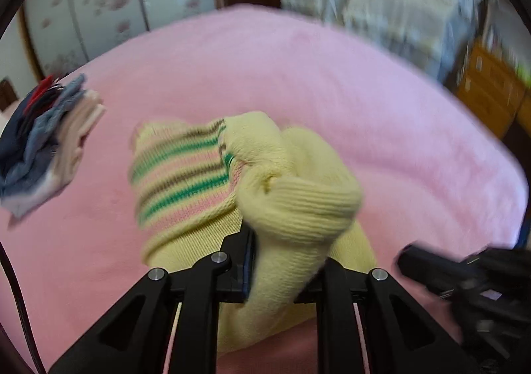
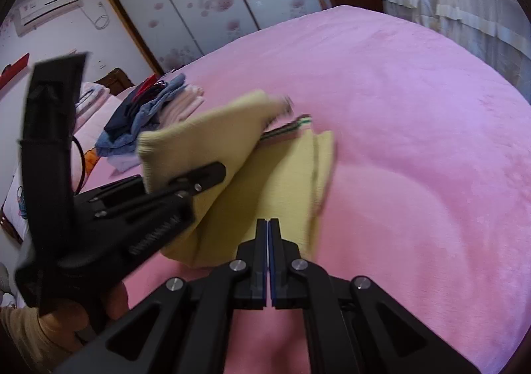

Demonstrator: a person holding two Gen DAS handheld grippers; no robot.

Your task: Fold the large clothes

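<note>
Left wrist view: yellow striped sweater (image 1: 212, 181) bunched on the pink bedspread (image 1: 332, 82), cuff end wedged between the left gripper (image 1: 285, 254) fingers, clamped on knit.
Right wrist view: right gripper (image 2: 268, 261) pressed together on nothing, just near of the sweater (image 2: 275, 181).
Long axis: near to far-left.
Nearer: left.
Only here: lifted flap, folded pile (image 2: 152, 108) far left.

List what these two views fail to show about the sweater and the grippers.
- Left gripper: its right finger, hidden by the yellow sweater, left wrist view.
- Sweater's full shape: bunched, motion-blurred, both views.
- Right gripper: shut; whether it pinches fabric is unclear.
</note>
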